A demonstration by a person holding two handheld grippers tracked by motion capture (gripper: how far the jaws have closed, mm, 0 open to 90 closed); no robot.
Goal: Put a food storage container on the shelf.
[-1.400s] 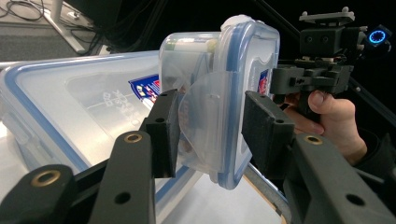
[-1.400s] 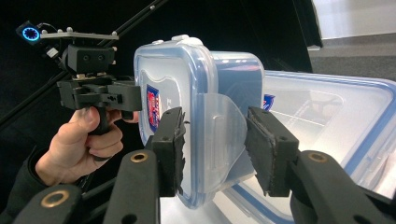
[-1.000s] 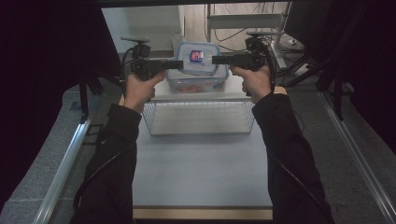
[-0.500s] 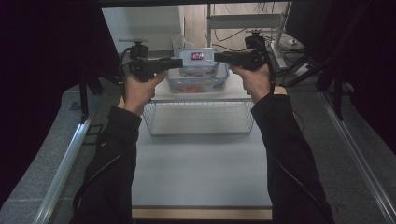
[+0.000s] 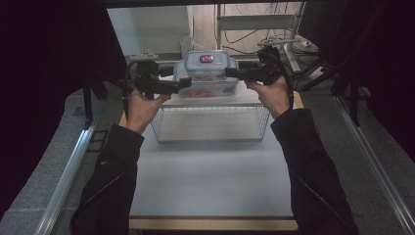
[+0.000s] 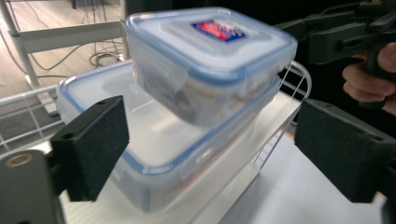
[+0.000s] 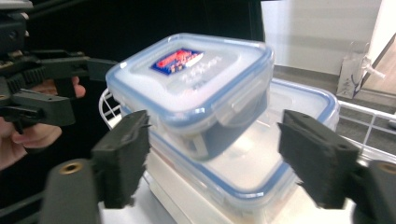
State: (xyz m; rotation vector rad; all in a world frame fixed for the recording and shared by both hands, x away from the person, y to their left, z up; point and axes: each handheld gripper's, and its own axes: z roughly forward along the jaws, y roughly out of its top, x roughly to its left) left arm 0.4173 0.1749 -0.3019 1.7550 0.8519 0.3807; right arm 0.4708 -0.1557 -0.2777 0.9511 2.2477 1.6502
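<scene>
Two clear plastic boxes with blue-rimmed lids, stacked: the small container [image 5: 207, 65] sits on the lid of the large container [image 5: 205, 85], skewed to it so its corners overhang the lower lid's raised panel. Red-and-blue label on the small lid, facing up. The stack stands on the white top of the wire rack [image 5: 210, 122], at the far end of the grey table [image 5: 210, 181]. From the high view, the left gripper [image 5: 185, 83] comes in level from the left at the height of the large container's wall, the right gripper [image 5: 231, 74] from the right, a little higher, near the seam between the two boxes. Left gripper view: jaws spread wide, pads clear of the plastic on both sides, the near corner of the large container [image 6: 154, 154] between them and the small container [image 6: 210, 60] above and behind; jaws have just been opening, nothing pinched. Right gripper view: jaws also standing apart, one pad beside the small container [image 7: 196, 88], the other out past the large container's [image 7: 261, 154] lid; a gap shows on each side, so no grip; these jaws too have just been opening. Each gripper view catches the other hand and its gripper beyond the stack. Both forearms in dark sleeves, reaching from the near edge. Dark curtains left and right; cables and a metal frame beyond the table
</scene>
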